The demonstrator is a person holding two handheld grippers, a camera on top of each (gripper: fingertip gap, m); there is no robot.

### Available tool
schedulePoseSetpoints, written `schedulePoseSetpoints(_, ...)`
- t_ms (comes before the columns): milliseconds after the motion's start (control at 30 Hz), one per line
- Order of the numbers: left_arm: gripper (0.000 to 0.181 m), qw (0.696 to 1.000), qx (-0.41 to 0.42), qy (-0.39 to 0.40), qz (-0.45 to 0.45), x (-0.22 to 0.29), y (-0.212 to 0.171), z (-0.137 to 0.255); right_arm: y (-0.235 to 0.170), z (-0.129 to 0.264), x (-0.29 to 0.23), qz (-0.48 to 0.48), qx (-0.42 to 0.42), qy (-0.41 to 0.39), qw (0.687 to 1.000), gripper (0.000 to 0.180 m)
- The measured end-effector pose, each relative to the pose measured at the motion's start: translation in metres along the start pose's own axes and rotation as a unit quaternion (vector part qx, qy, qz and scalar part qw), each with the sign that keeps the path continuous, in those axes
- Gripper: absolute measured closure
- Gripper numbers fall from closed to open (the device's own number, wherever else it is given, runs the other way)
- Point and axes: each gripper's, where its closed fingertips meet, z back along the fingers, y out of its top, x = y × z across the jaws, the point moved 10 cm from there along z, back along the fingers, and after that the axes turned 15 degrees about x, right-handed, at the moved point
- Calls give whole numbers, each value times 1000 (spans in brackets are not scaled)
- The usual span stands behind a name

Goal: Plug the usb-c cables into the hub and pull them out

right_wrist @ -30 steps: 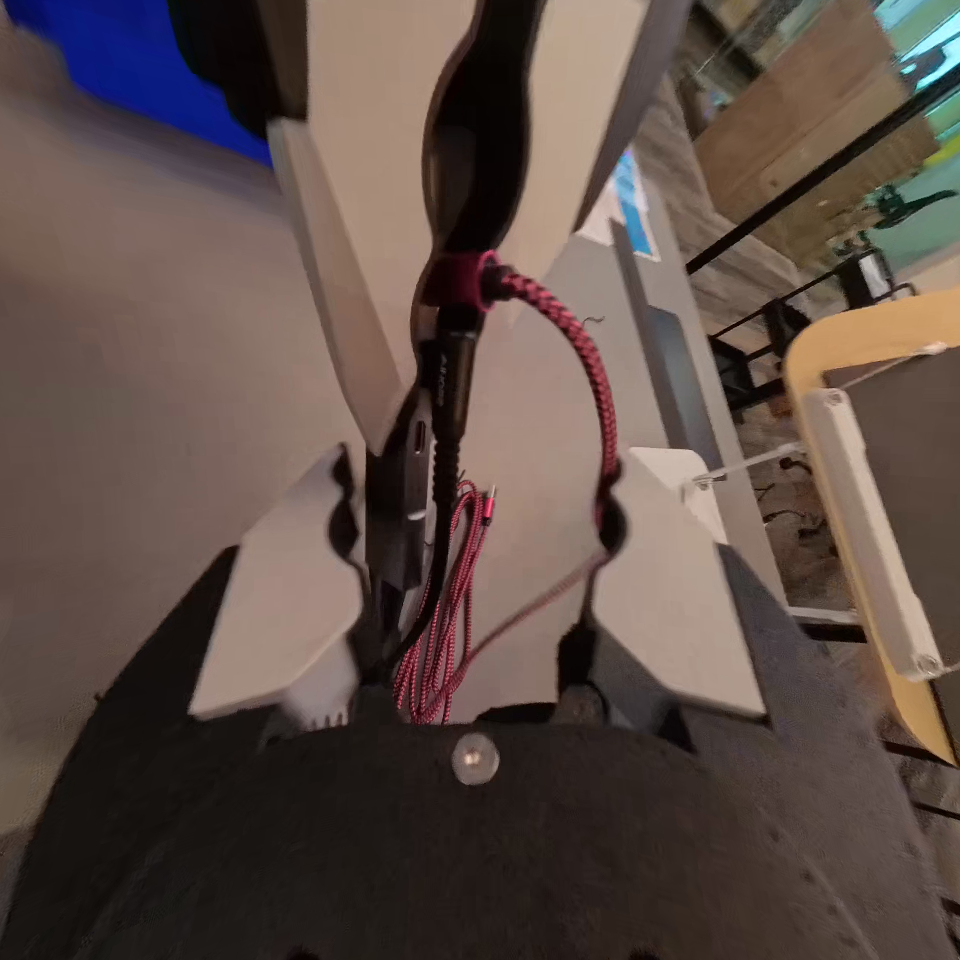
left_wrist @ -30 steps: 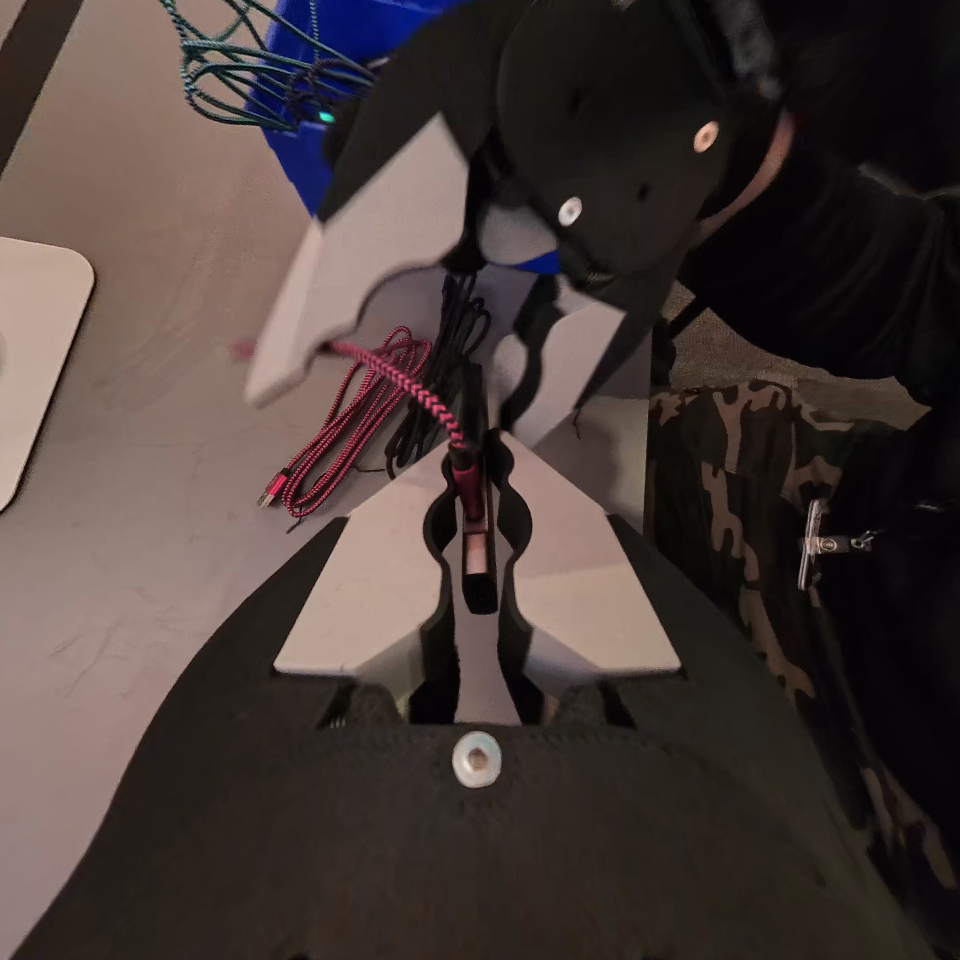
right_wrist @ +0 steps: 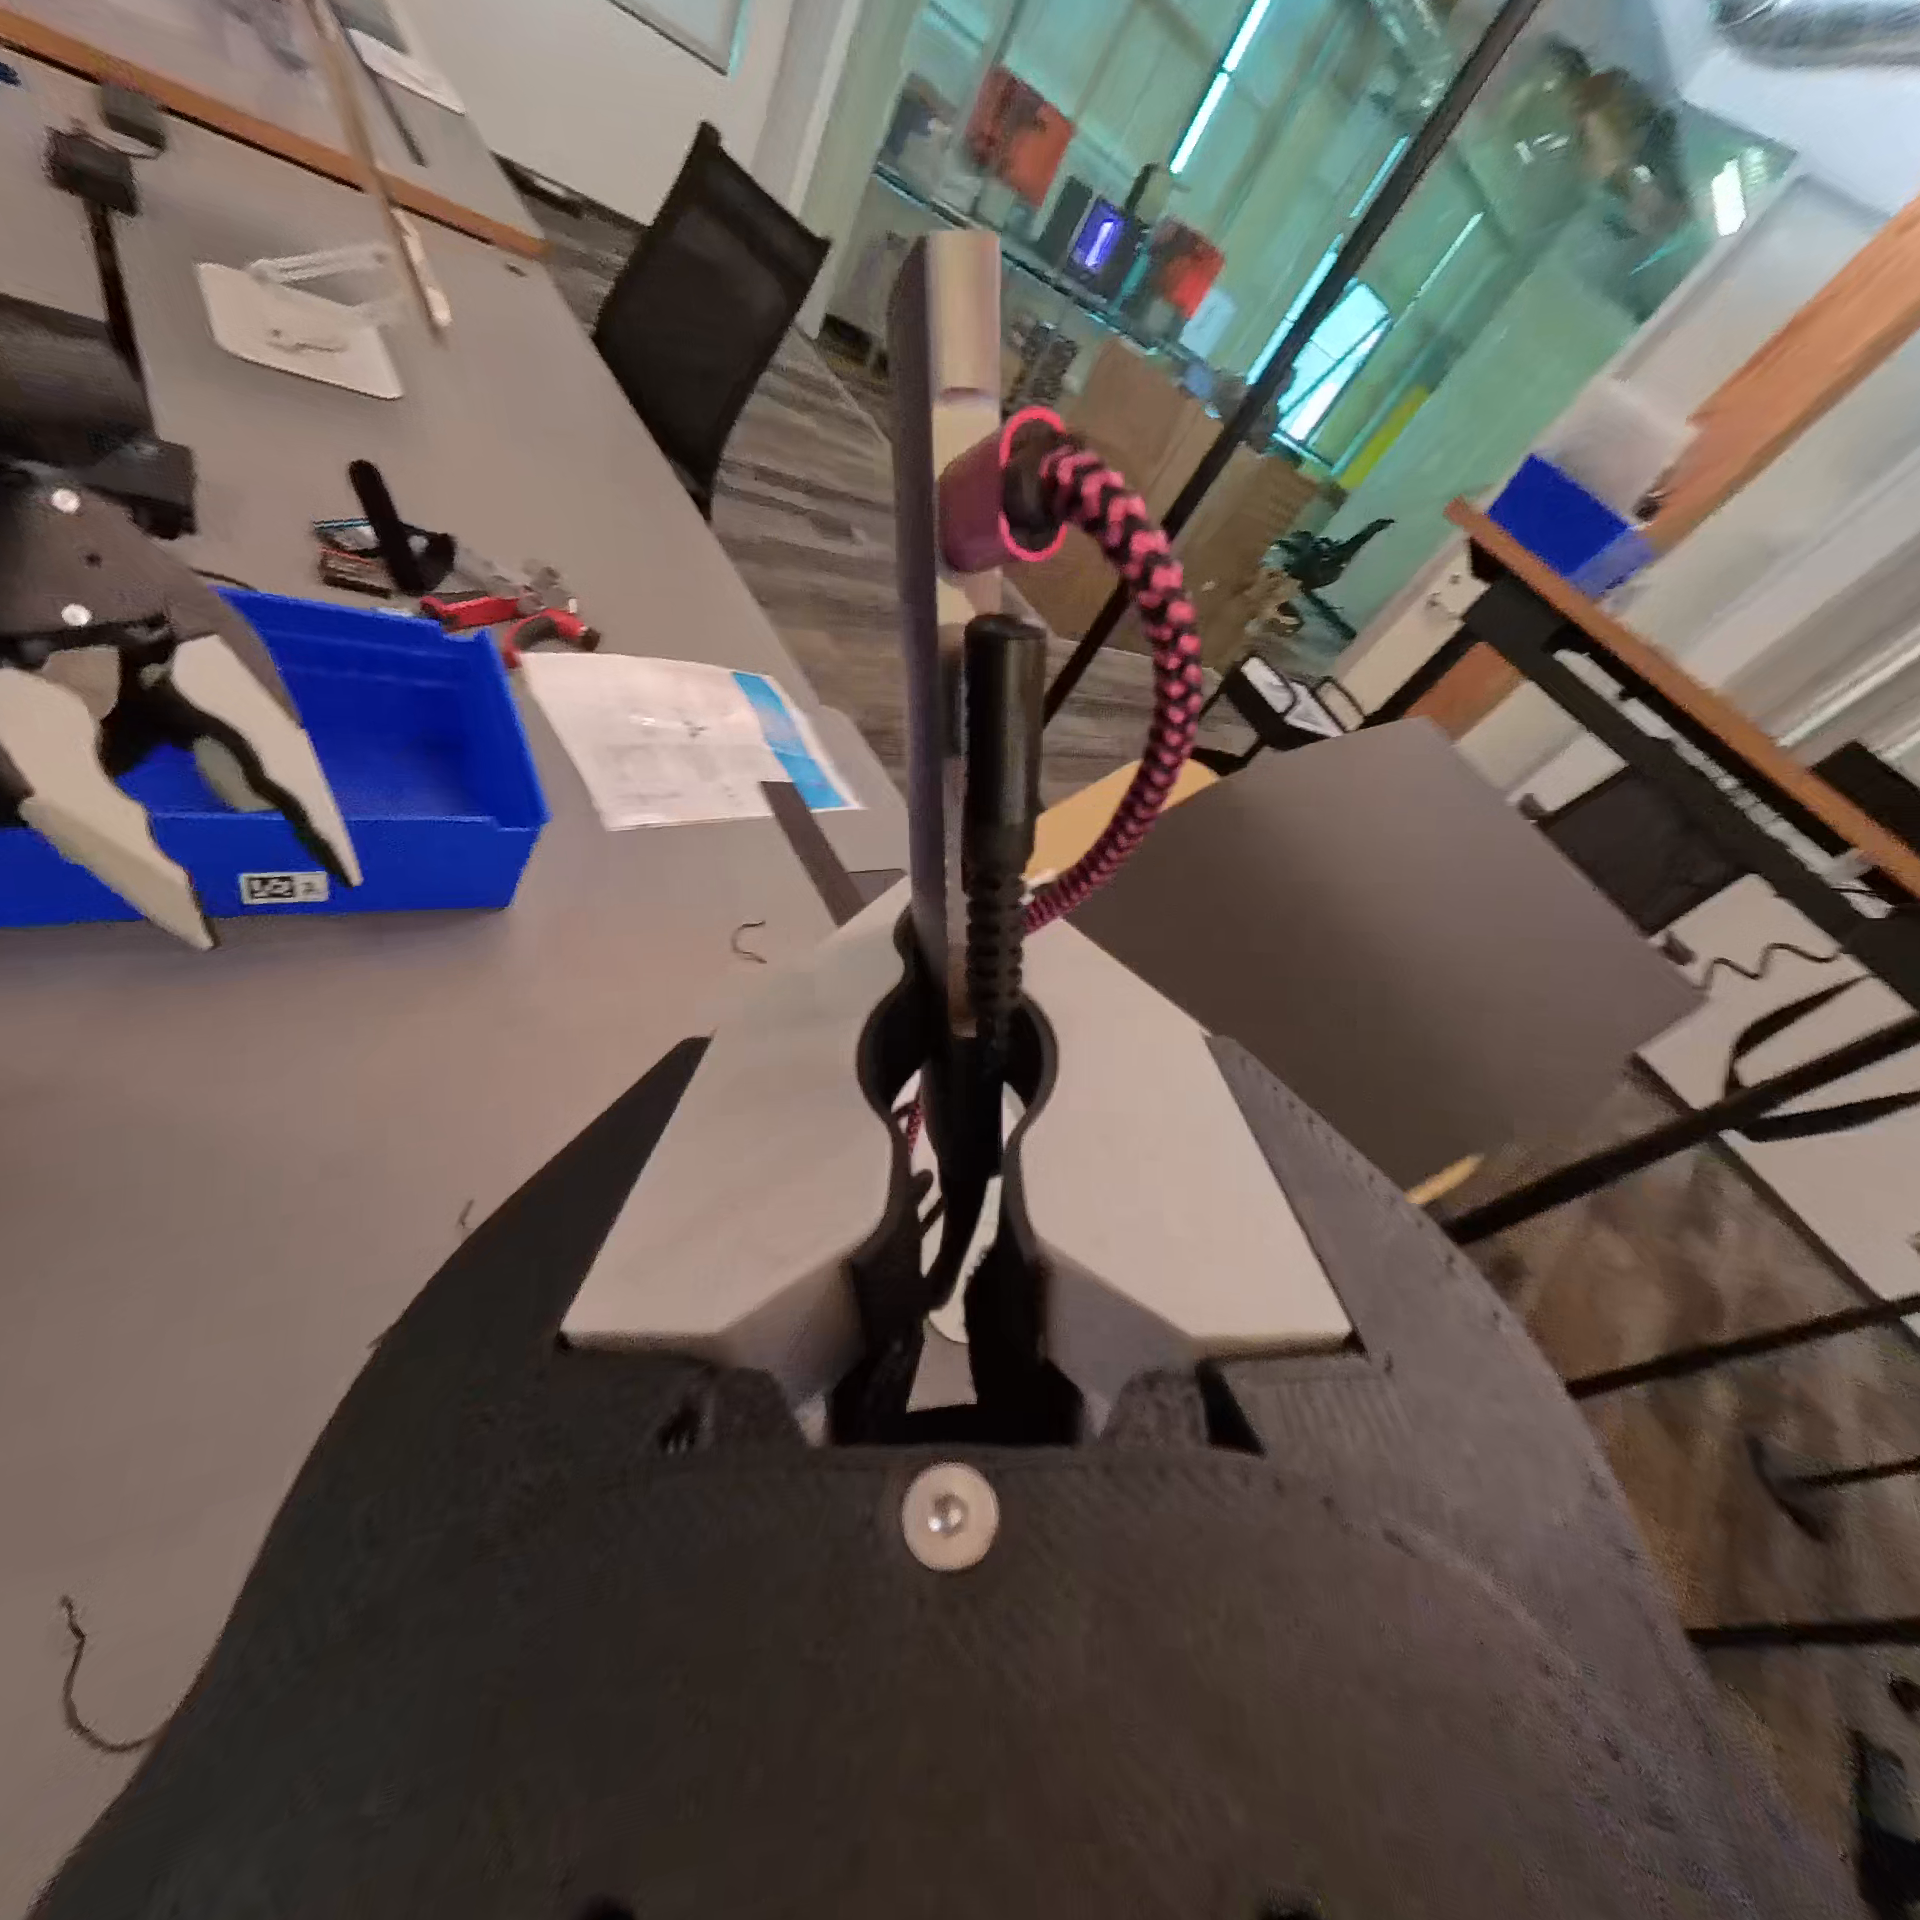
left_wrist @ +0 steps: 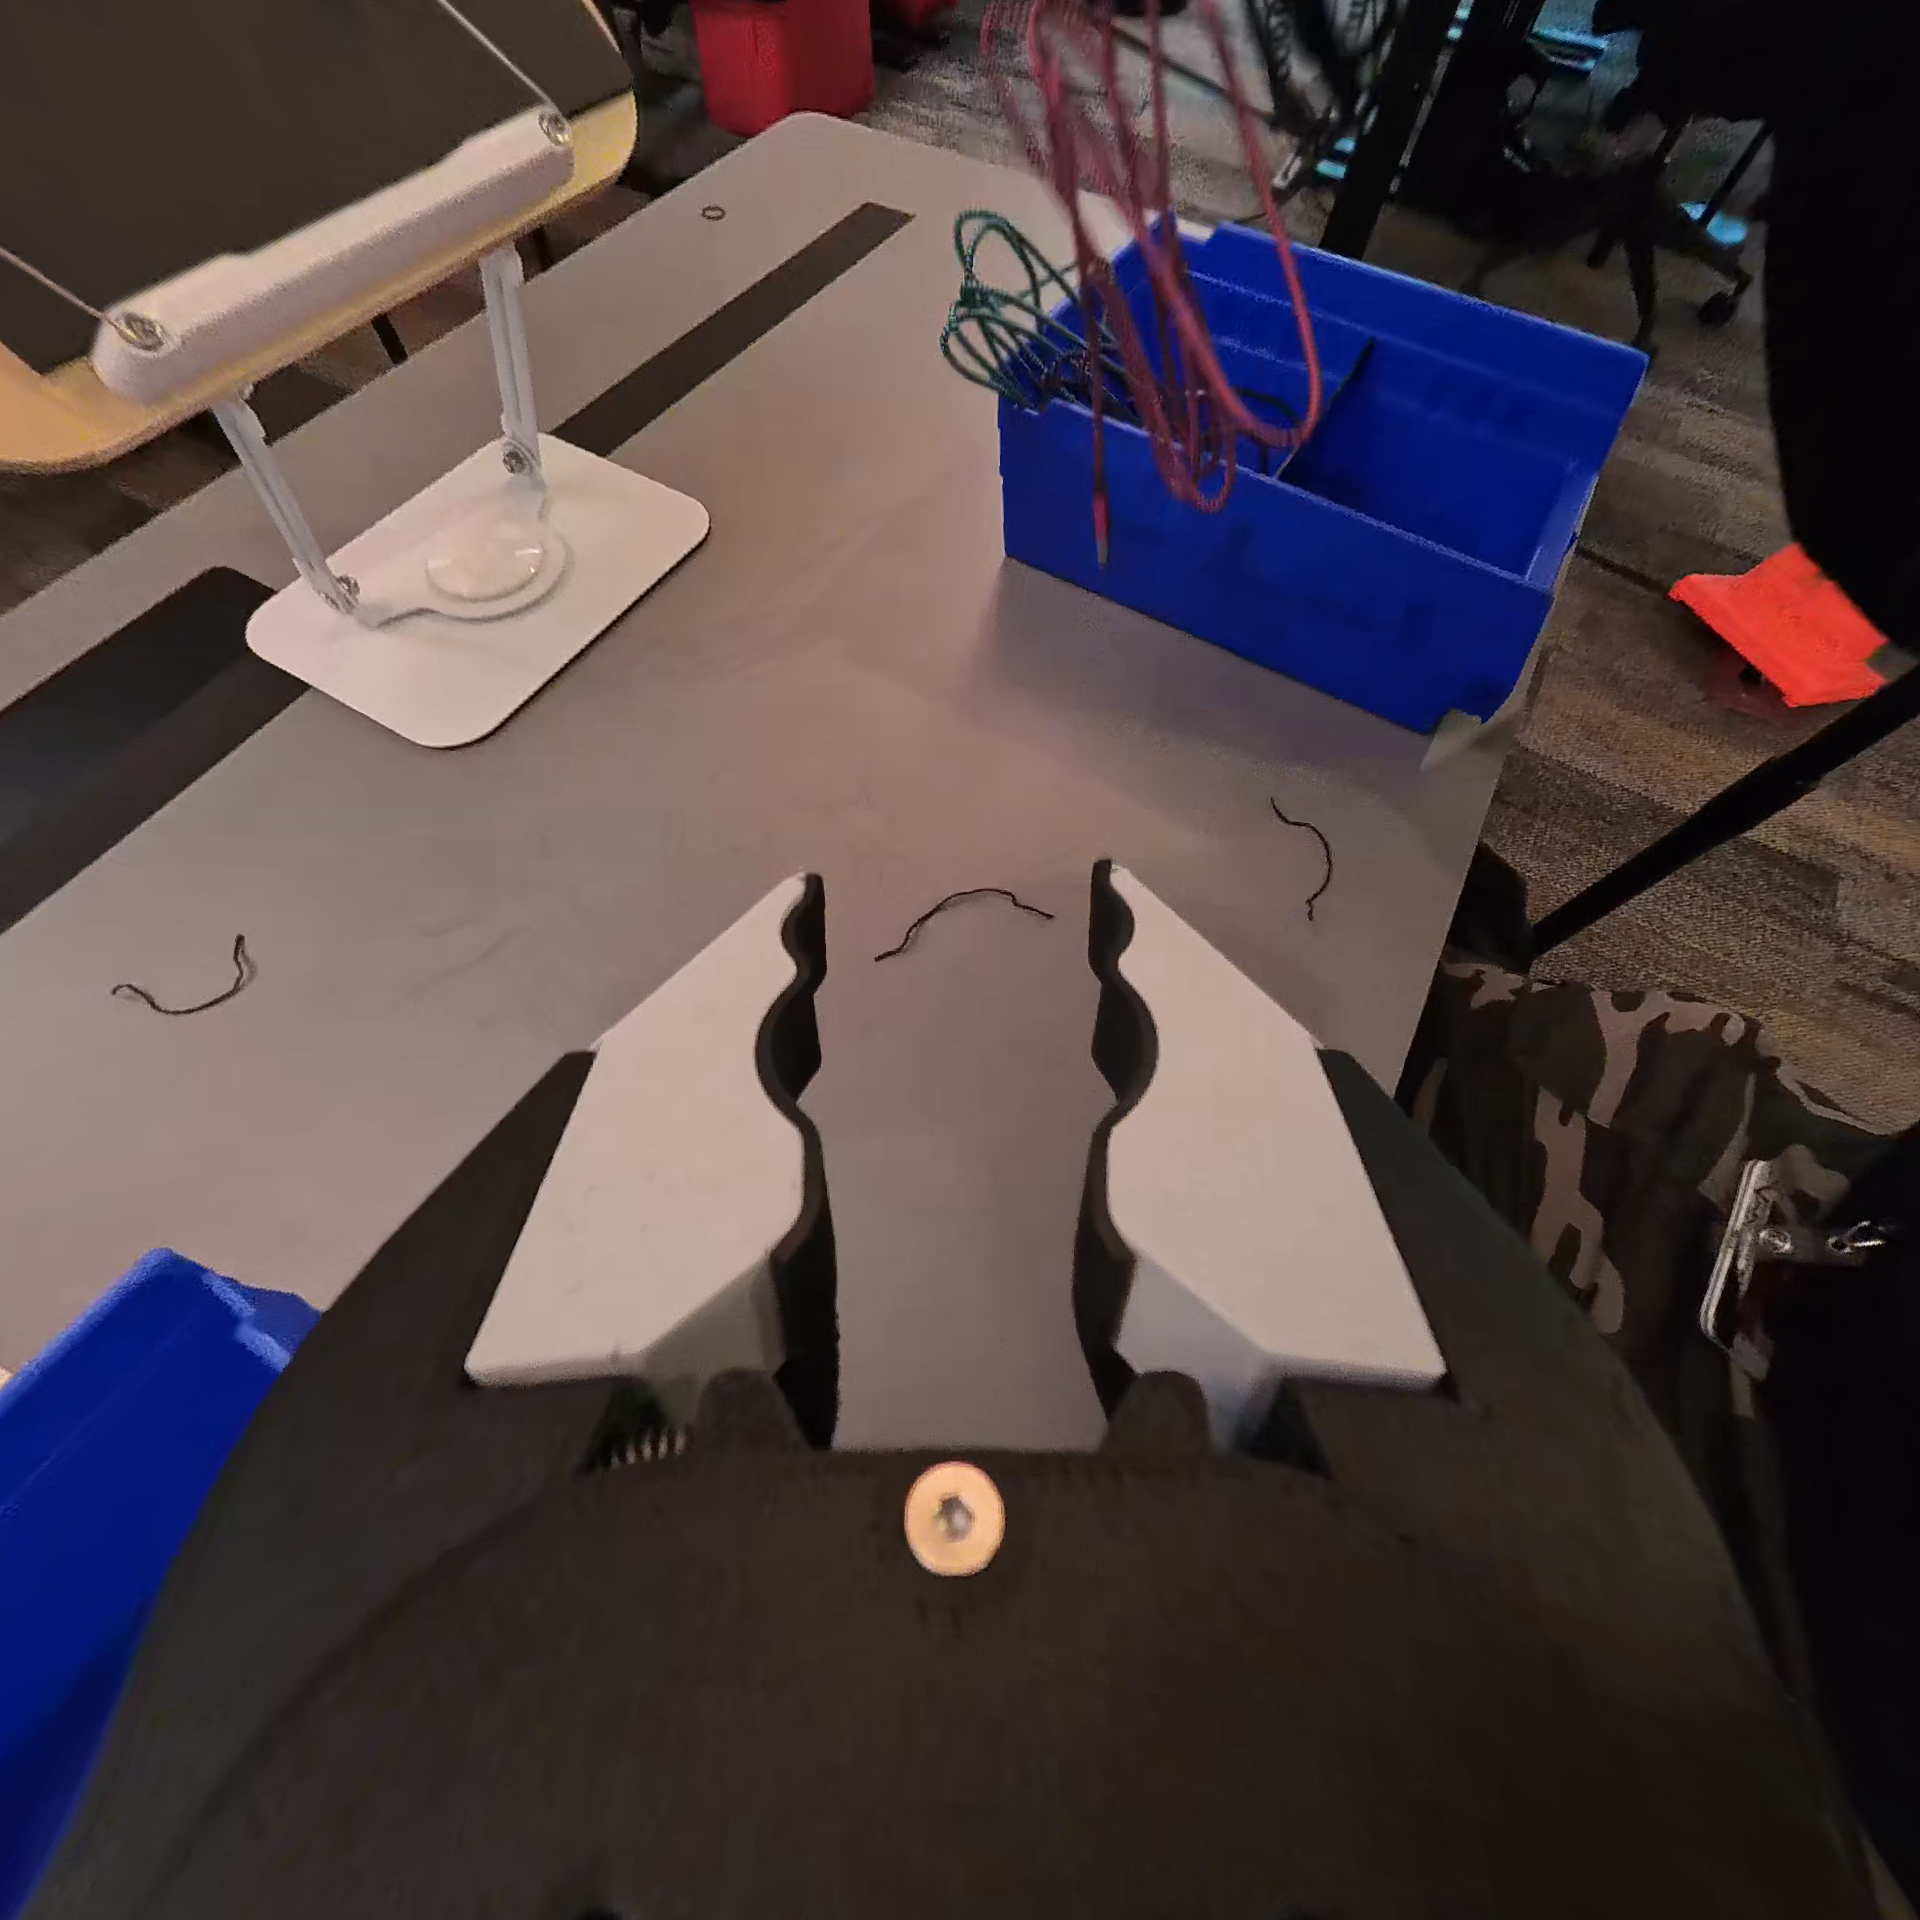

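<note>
My right gripper (right_wrist: 971,935) is shut on the hub (right_wrist: 930,582), a thin dark slab that stands upright between the jaws, held in the air. A red braided usb-c cable (right_wrist: 1164,665) is plugged into the hub's side by its red plug (right_wrist: 982,499). A black cable (right_wrist: 1003,727) runs down the hub into the jaws. In the left wrist view the red cable (left_wrist: 1195,364) hangs blurred from above over a blue bin (left_wrist: 1351,582). My left gripper (left_wrist: 956,883) is open and empty above the grey table (left_wrist: 727,790). It also shows in the right wrist view (right_wrist: 270,904).
A green cable (left_wrist: 997,312) hangs out of the far blue bin. A white stand base (left_wrist: 478,603) sits at the left. A second blue bin (left_wrist: 125,1455) is at my near left. Loose threads (left_wrist: 966,914) lie on the table. A person's camouflage trousers (left_wrist: 1558,1143) are at the table's right edge. My right fingertips sit around 30 cm from my left ones.
My left gripper has let go of the hub, opened and drawn back. My right gripper has shut on the hub and lifted it, taking the red cable off the table.
</note>
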Motion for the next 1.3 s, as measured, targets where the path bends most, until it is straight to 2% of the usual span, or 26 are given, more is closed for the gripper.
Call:
schedulePoseSetpoints(133, 132, 1000, 0, -5, 12, 3, -9, -1, 26, 30, 29, 15, -8, -36, 999, 176)
schedulePoseSetpoints(267, 132, 1000, -4, -10, 18, 6, -17, -4, 11, 61, 45, 14, -36, -78, 996, 176)
schedulePoseSetpoints(567, 132, 999, -22, -19, 26, 15, -30, -8, -133, 106, 35, -12, -129, -151, 980, 176)
schedulePoseSetpoints(733, 132, 999, -33, -13, 19, 19, -33, -6, -191, 126, 25, 5, -118, -169, 979, 176)
schedulePoseSetpoints(900, 132, 999, -43, -3, 11, 21, -37, -4, -220, 139, 11, 25, -136, -139, 981, 176)
schedulePoseSetpoints(1000, 132, 999, -45, -1, 11, 22, -38, -1, -226, 144, -5, 26, -140, -90, 986, 176)
schedulePoseSetpoints(1167, 132, 999, -47, 5, 10, 22, -39, 4, -259, 146, -32, -43, -223, -36, 973, 175)
schedulePoseSetpoints(1300, 132, 999, -52, 6, 7, 23, -40, 6, -293, 139, -52, -87, -327, -4, 941, 175)
